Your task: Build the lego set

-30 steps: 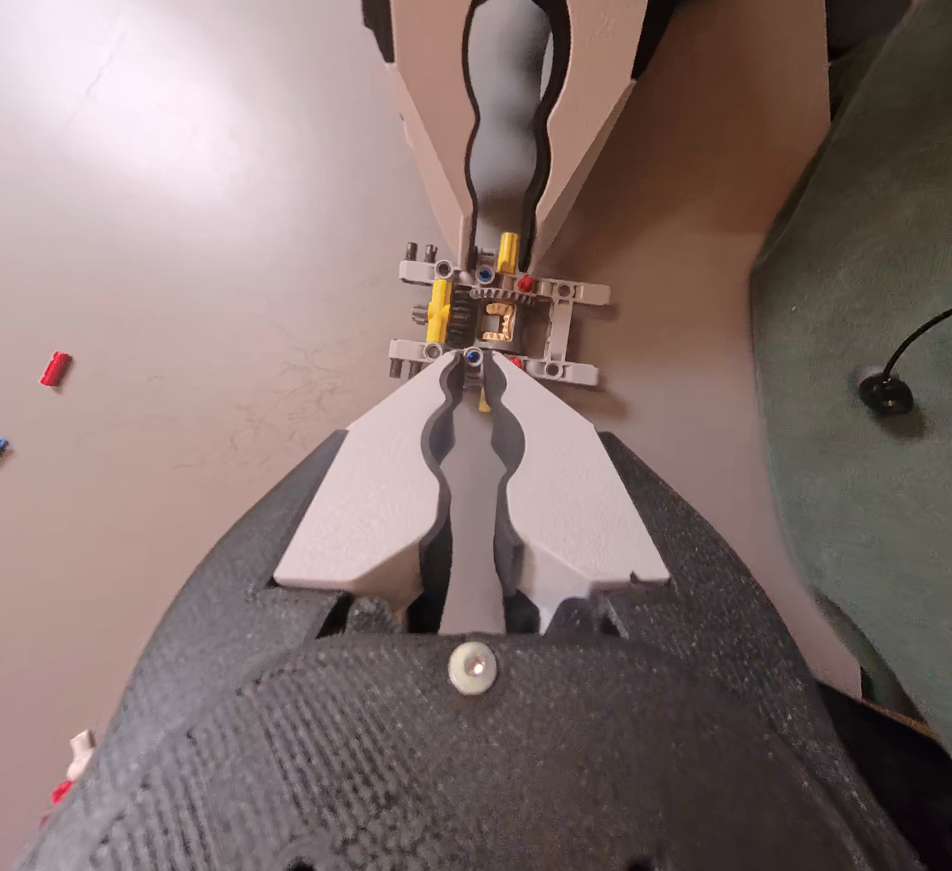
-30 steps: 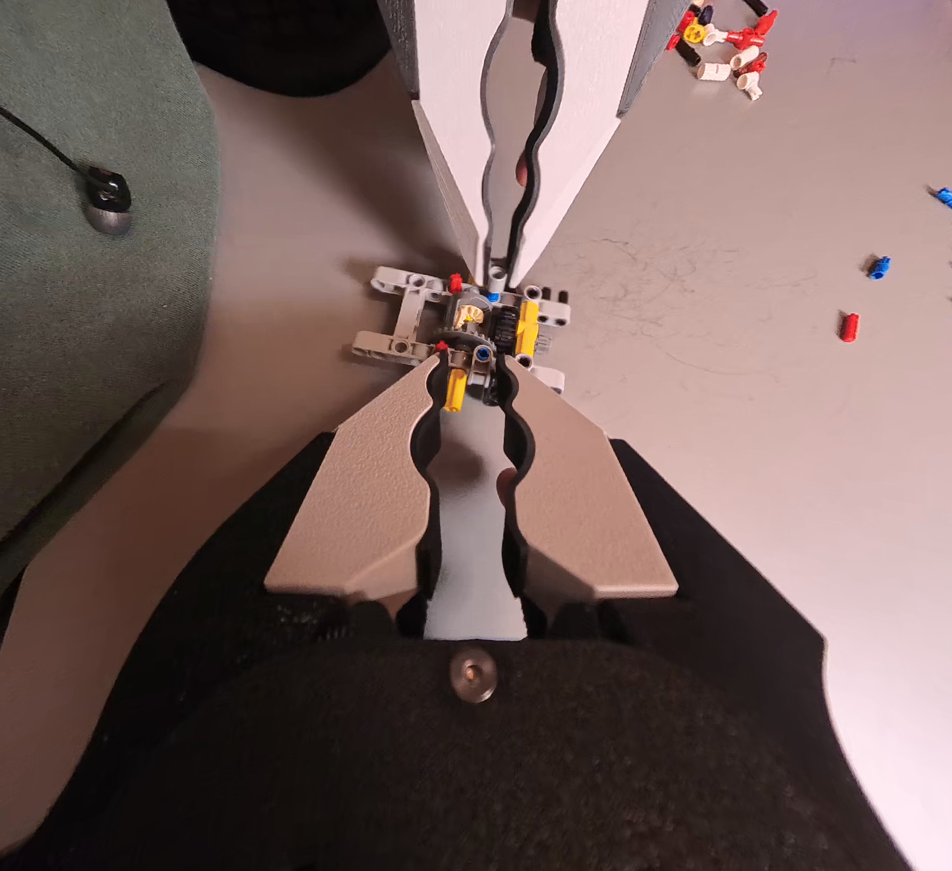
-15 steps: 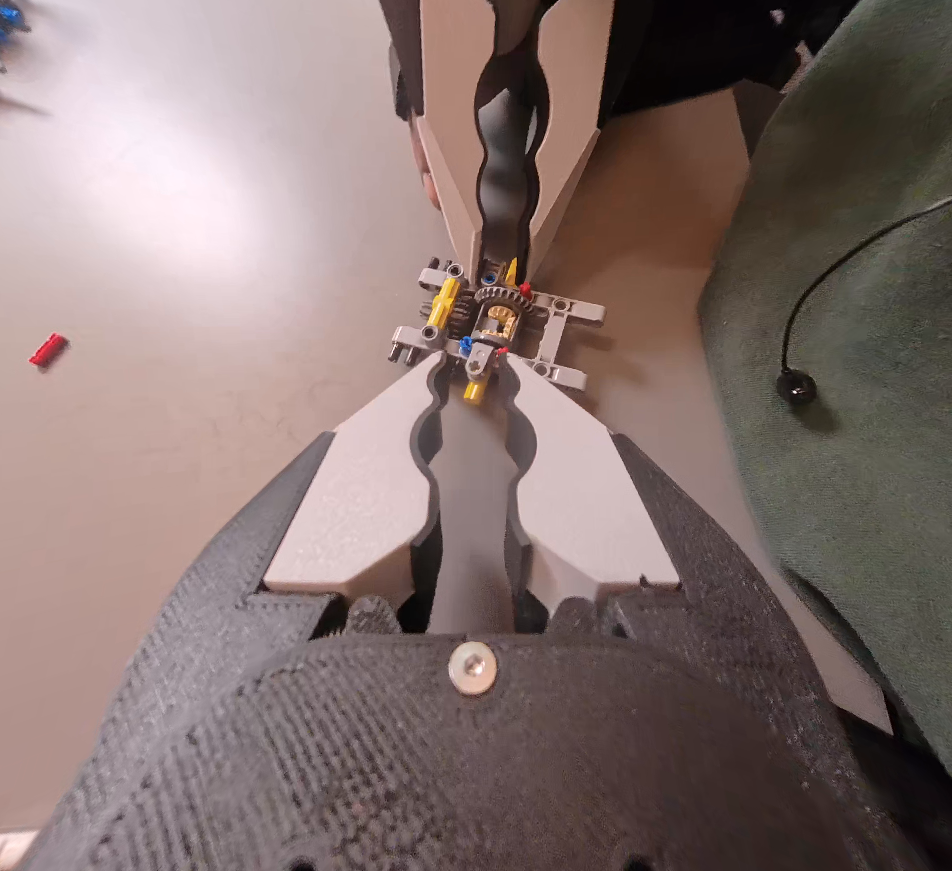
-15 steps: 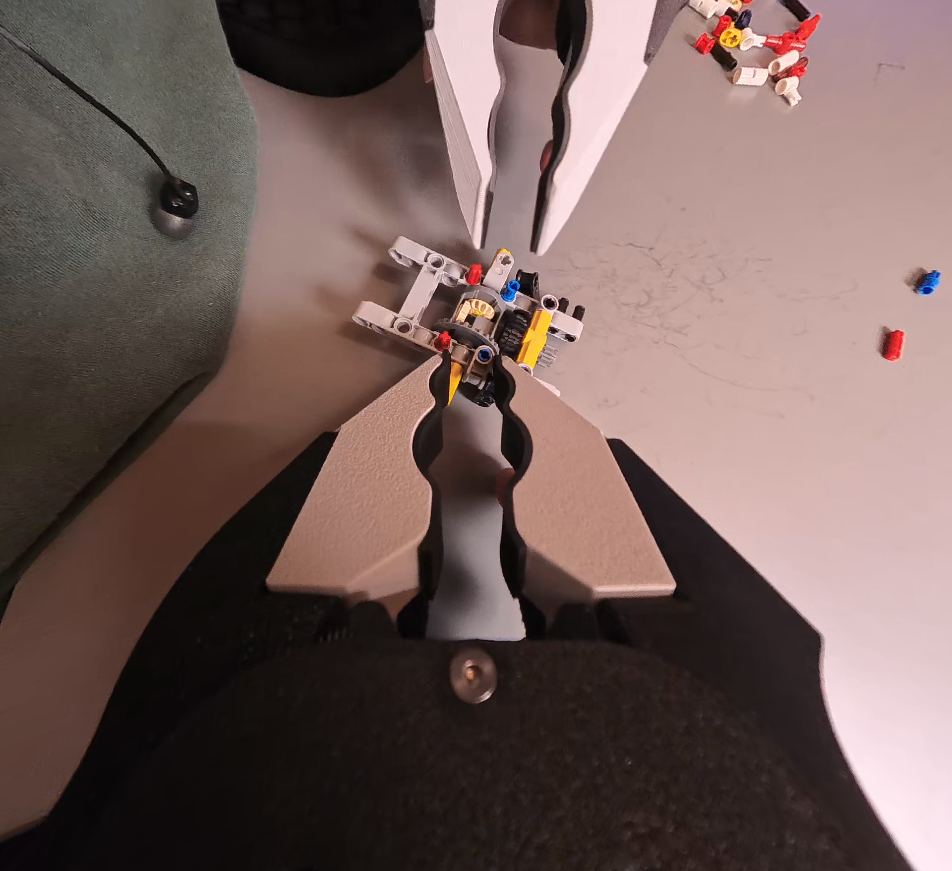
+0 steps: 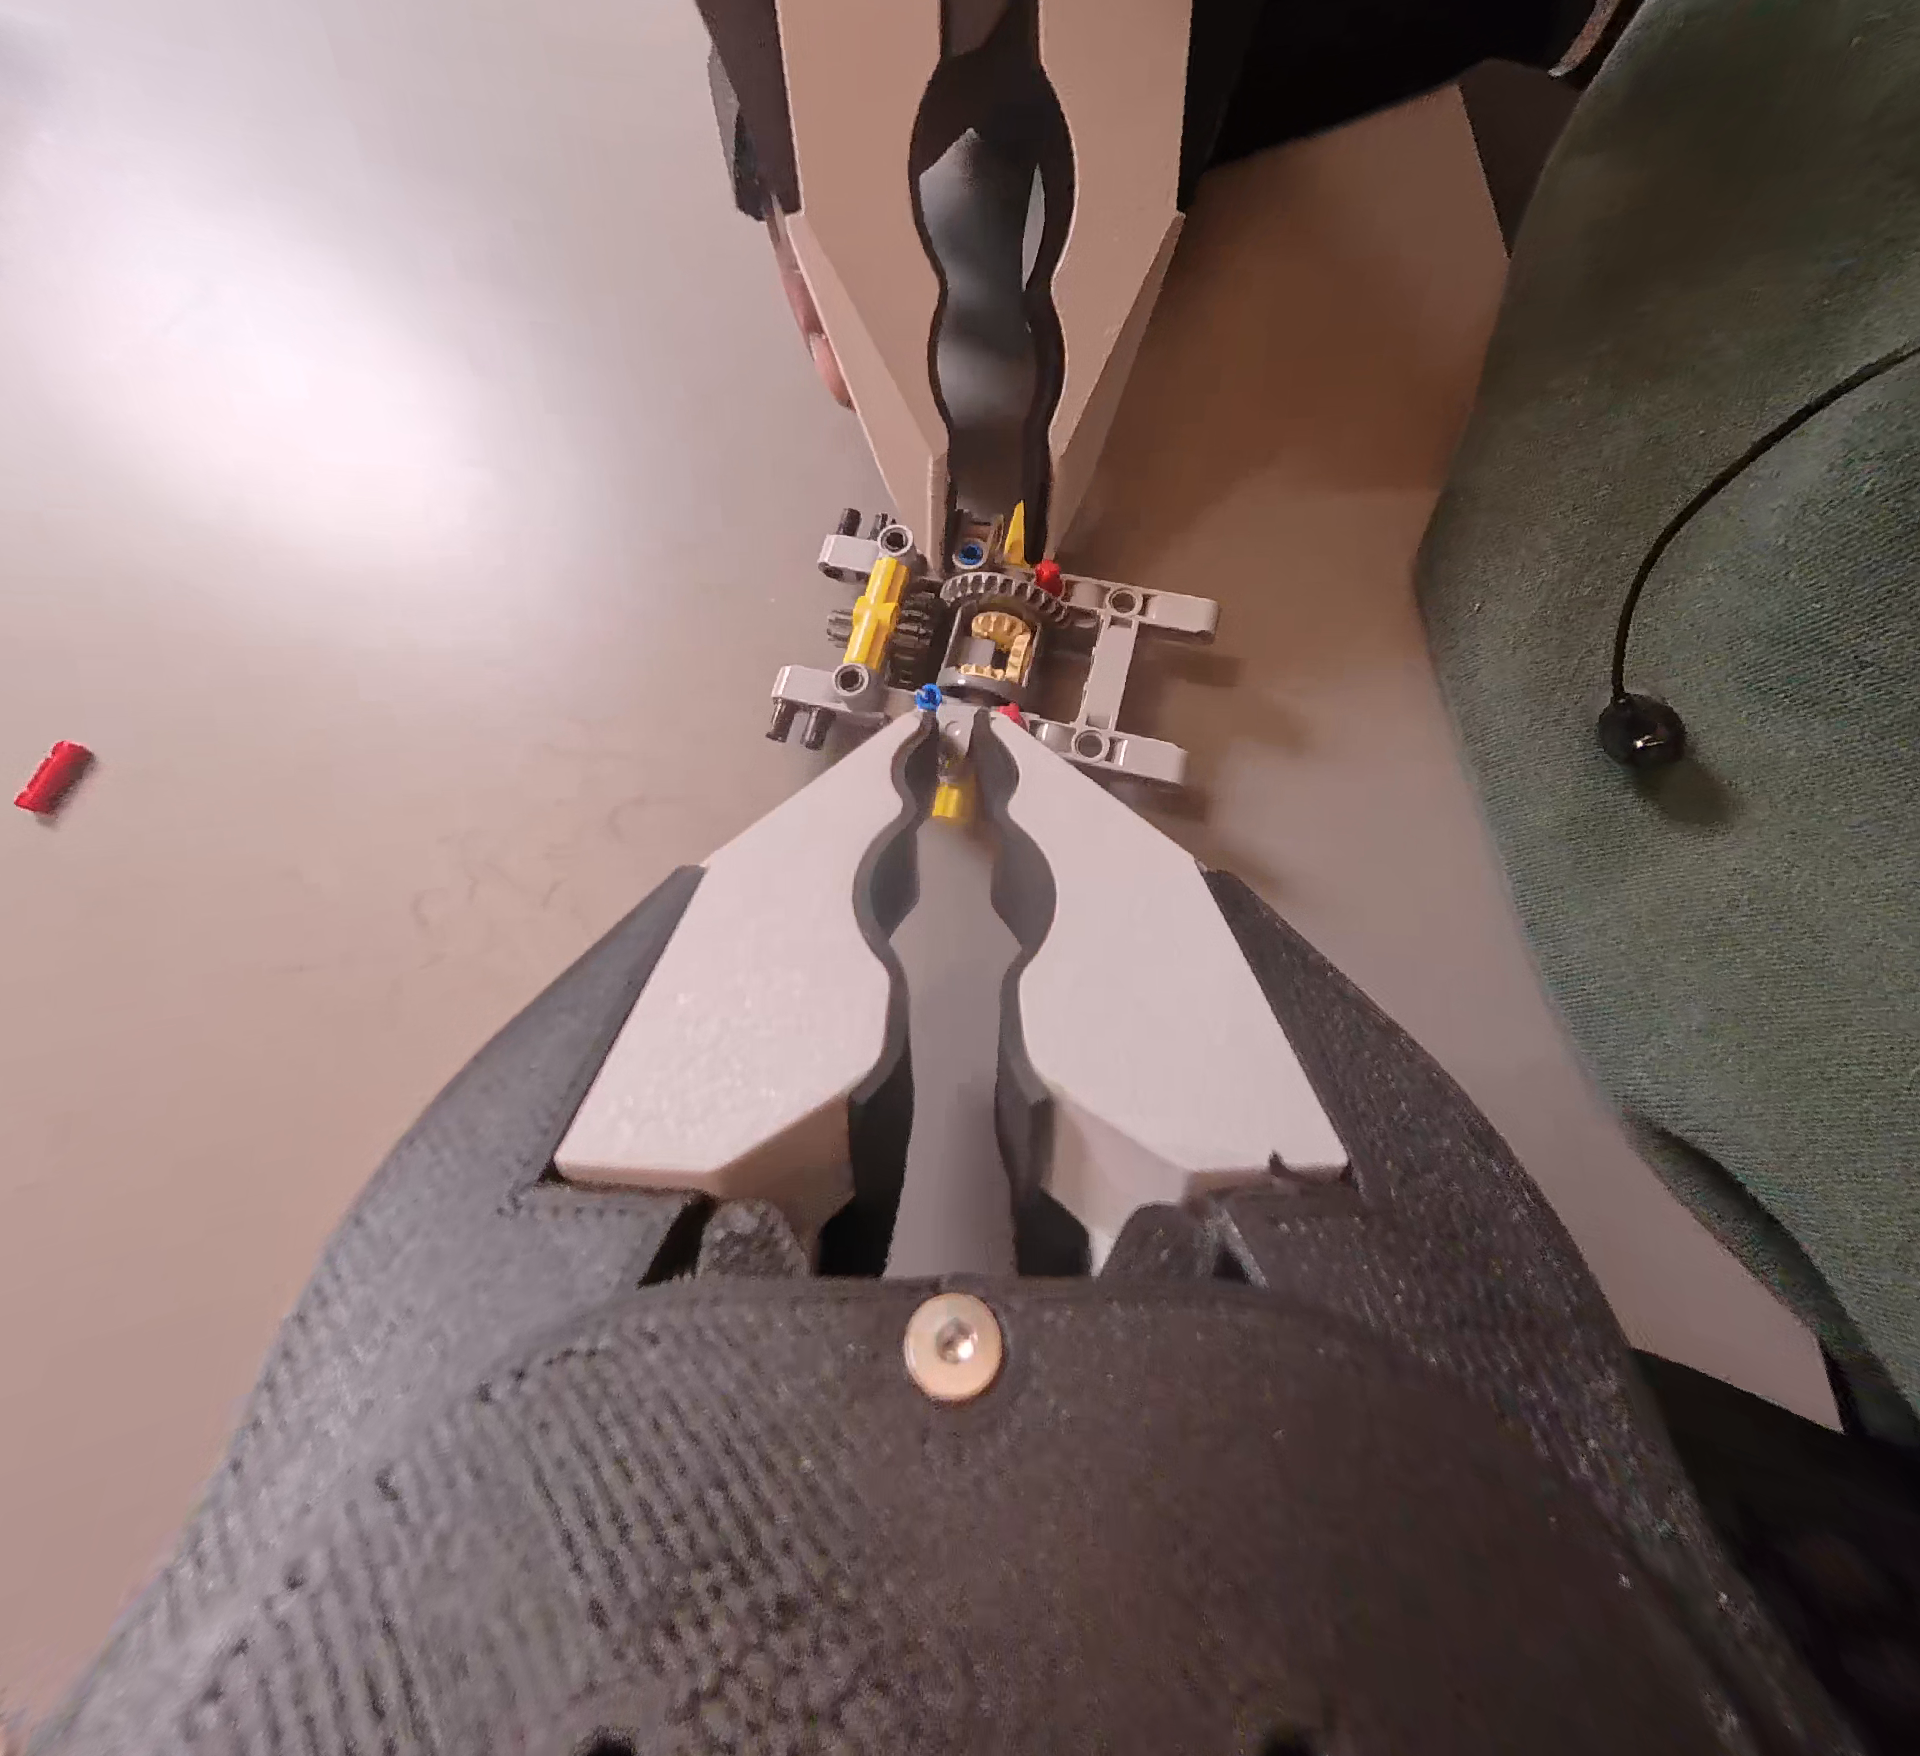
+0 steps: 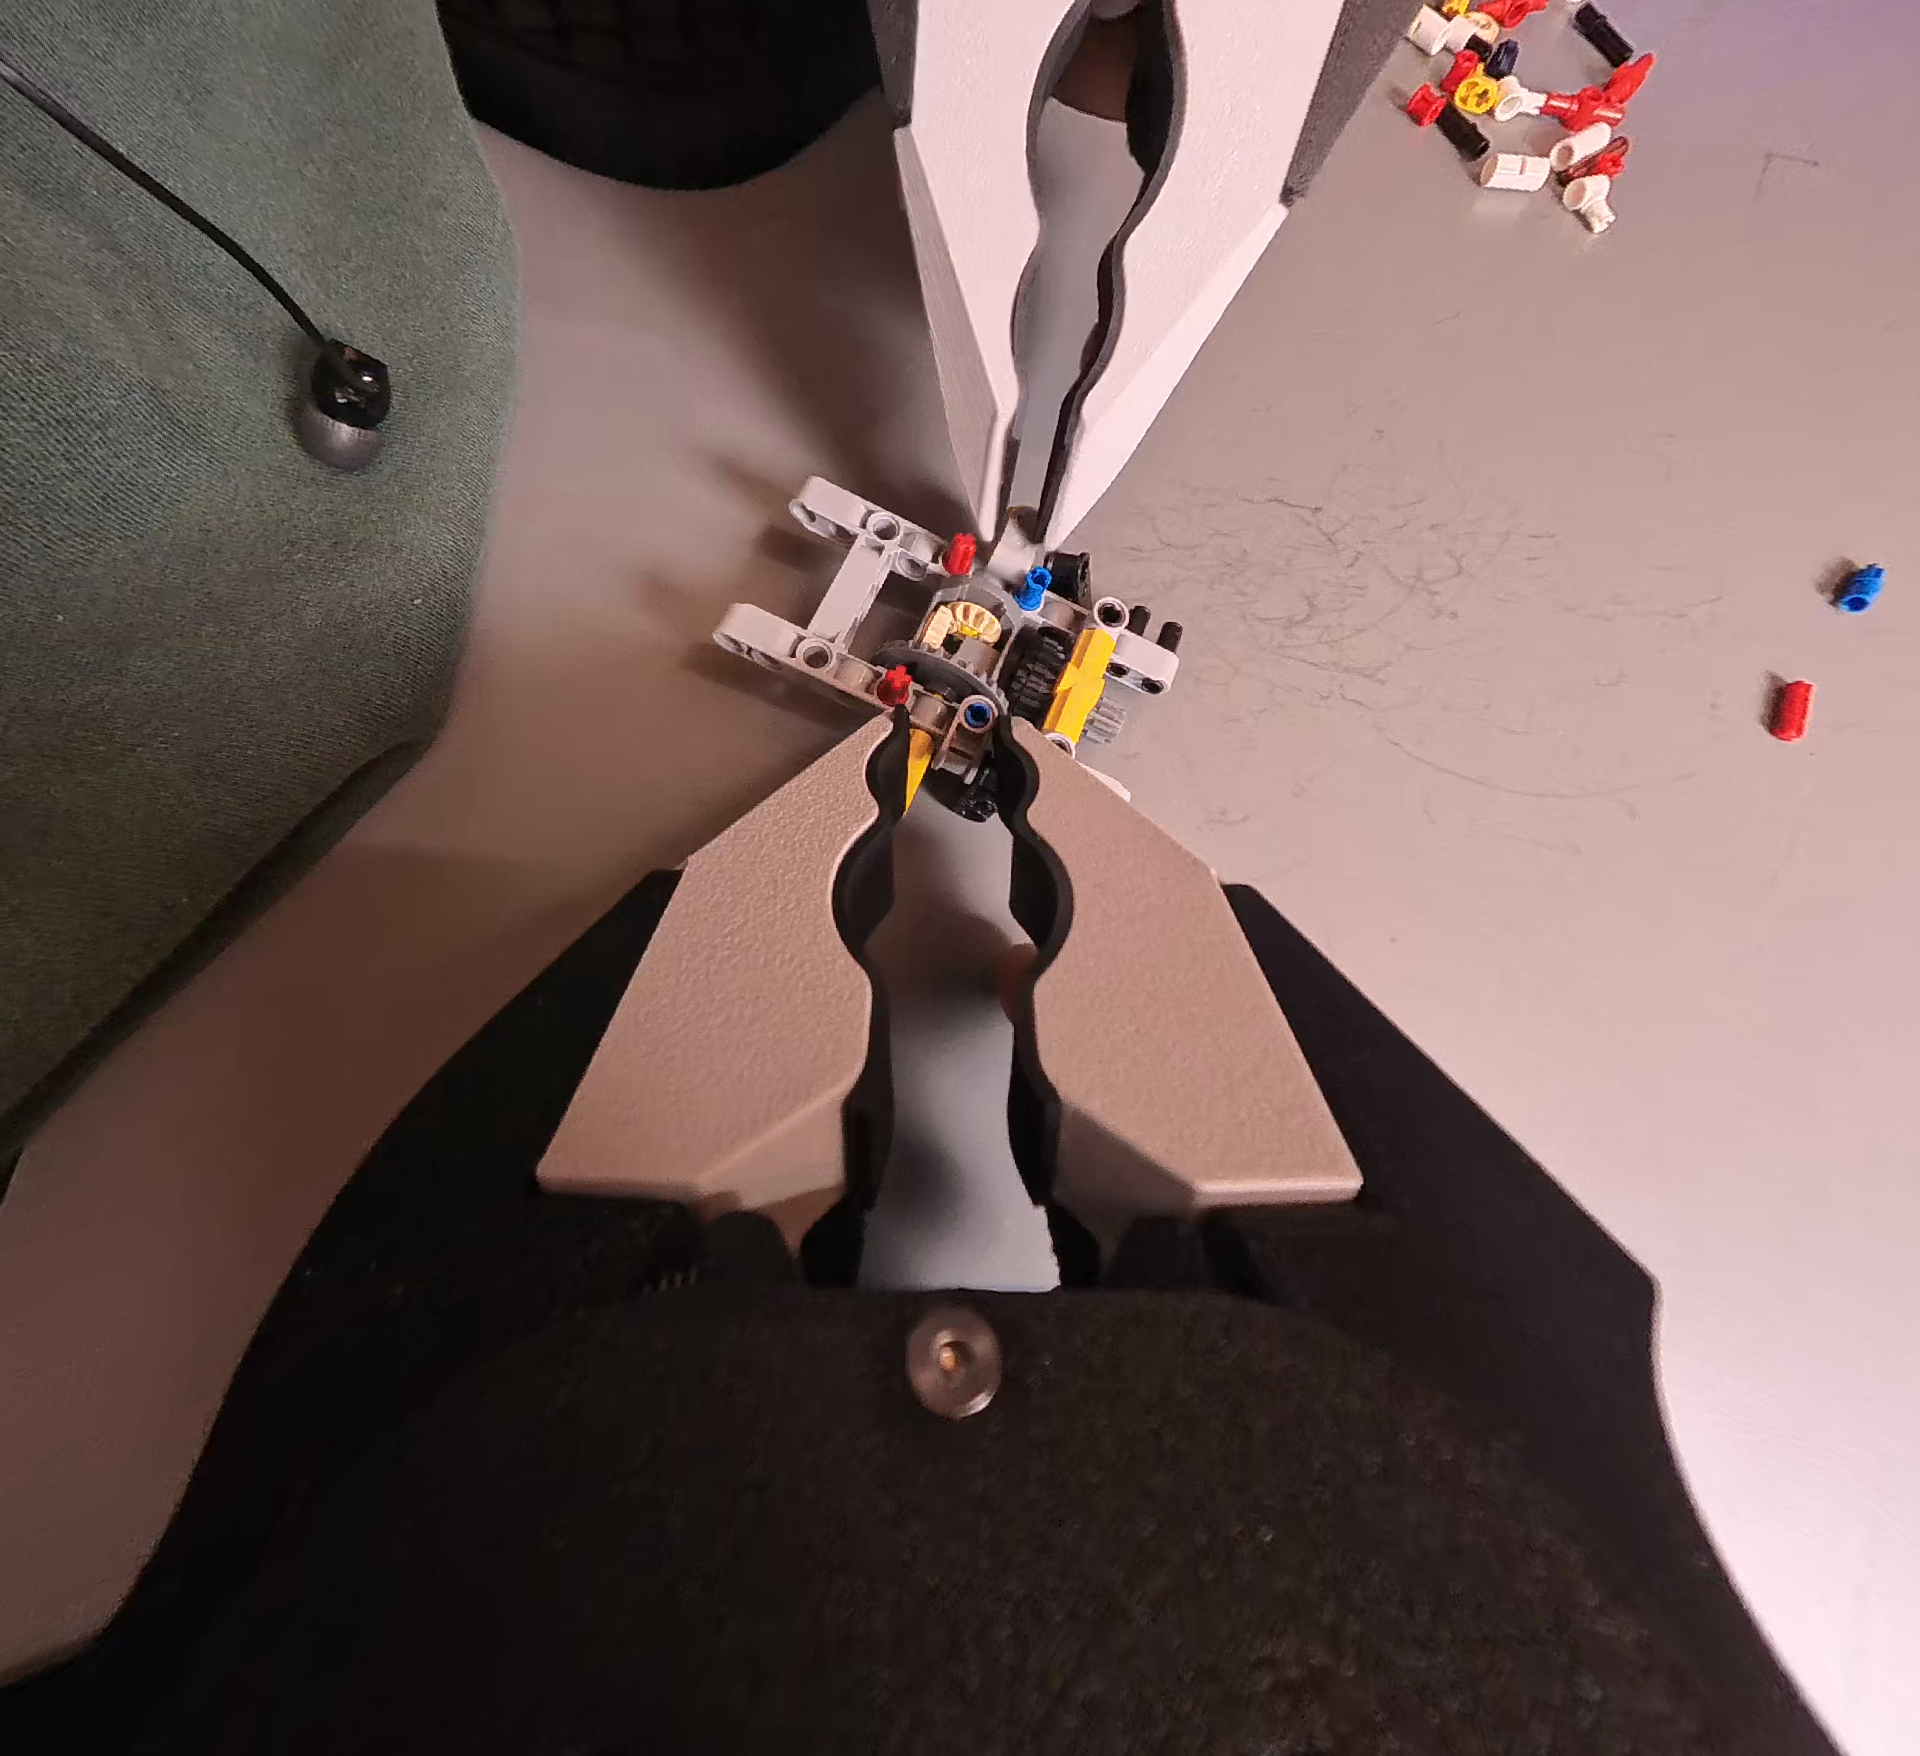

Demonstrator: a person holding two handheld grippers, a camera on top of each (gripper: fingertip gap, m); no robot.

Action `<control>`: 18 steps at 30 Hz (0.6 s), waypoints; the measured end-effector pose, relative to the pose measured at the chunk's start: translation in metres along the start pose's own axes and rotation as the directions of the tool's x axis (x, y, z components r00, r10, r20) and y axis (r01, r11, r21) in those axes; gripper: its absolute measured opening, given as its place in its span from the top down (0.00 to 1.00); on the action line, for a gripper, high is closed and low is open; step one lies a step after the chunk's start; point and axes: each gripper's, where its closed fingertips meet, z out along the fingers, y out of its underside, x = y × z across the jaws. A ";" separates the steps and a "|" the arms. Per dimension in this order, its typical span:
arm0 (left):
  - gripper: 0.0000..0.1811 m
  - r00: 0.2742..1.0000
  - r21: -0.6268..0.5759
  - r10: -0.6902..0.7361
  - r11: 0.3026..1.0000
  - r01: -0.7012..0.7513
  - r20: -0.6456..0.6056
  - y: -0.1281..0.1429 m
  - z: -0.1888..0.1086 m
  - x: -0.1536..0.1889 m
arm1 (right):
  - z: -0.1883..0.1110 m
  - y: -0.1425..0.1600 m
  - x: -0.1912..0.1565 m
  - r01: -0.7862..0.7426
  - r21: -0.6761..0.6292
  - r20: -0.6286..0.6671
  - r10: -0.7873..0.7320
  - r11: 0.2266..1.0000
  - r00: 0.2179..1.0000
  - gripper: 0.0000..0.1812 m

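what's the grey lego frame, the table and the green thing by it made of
Grey lego frame with gears: hard moulded plastic, going by its crisp holes and slight sheen. Pale smooth table: probably laminate, semi-gloss, with glare and fine scratches. Green cloth surface: matte woven fabric, softly rounded.

Left gripper (image 5: 958, 738) at frame centre, jaws nearly closed, pinching; right gripper (image 6: 948, 738) opposite, tip to tip, jaws likewise pinching.
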 end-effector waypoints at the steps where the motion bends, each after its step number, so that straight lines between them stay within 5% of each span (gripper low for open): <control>1: 0.99 1.000 0.011 -0.017 1.000 0.017 -0.007 -0.001 -0.002 0.000 | 0.000 0.000 0.000 0.001 -0.002 0.002 -0.001 1.000 1.000 0.92; 5: 1.00 0.996 0.111 -0.086 0.990 0.088 -0.023 -0.011 -0.015 -0.004 | 0.001 0.000 -0.002 0.010 -0.001 0.005 -0.010 1.000 1.000 0.92; 18: 0.96 0.997 -0.043 -0.075 0.996 0.074 -0.005 0.019 -0.004 -0.010 | 0.000 0.000 -0.001 0.016 -0.003 -0.002 -0.016 1.000 1.000 0.92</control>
